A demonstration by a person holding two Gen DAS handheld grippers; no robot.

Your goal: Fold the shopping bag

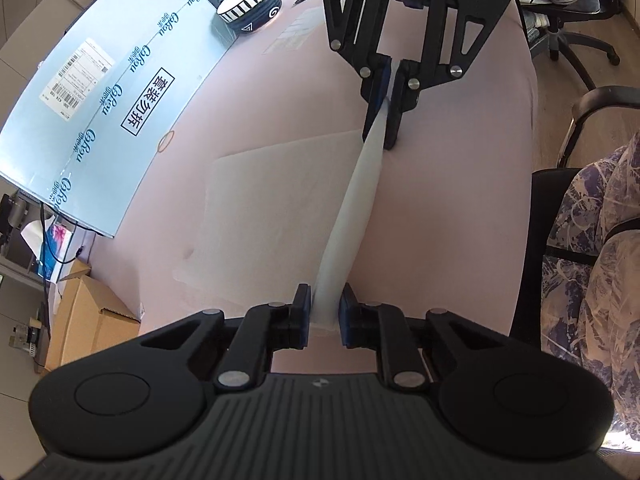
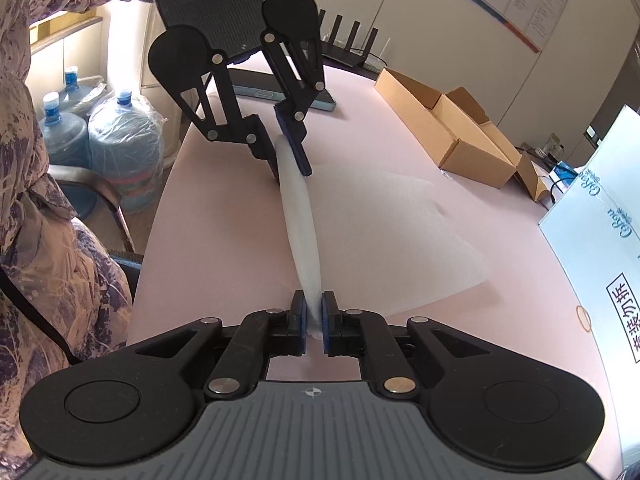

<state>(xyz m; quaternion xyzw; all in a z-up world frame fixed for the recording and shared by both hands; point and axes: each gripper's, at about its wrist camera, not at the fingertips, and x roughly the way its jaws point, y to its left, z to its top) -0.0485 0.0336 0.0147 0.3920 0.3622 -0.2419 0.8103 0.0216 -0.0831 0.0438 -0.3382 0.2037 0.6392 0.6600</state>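
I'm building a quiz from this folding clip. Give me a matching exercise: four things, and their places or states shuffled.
Things:
1. white bag
2. striped bowl
3. cardboard box
4. water jugs

Places or states:
A. open, at the table's far side
B. on the floor beside the table
C. one edge lifted, pinched at both ends
D. by the large printed box

Pairs: 1-C, 2-D, 3-A, 4-B
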